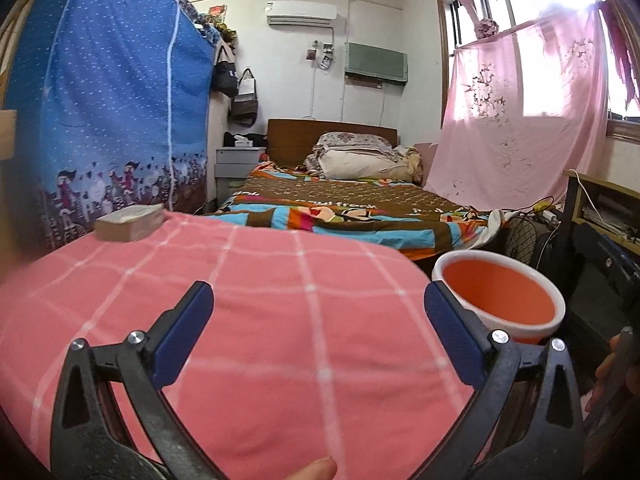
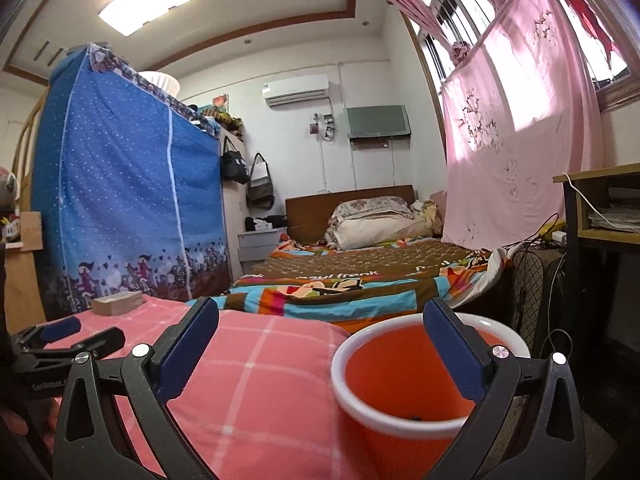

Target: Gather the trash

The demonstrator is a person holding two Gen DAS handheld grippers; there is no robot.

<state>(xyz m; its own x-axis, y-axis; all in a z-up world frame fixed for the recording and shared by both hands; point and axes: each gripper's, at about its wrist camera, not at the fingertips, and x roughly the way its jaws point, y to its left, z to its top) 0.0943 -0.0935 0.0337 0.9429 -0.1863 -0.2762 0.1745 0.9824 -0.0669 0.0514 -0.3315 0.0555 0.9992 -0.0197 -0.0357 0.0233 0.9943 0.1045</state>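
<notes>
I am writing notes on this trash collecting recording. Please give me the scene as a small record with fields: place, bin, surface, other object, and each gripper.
place: bedroom with a bed
bin: orange bin with white rim, beside the pink surface; contents hard to tell
surface: pink checked cloth
other object: small block at the cloth's far corner
left gripper: open, nothing between its fingers
right gripper: open, nothing held
</notes>
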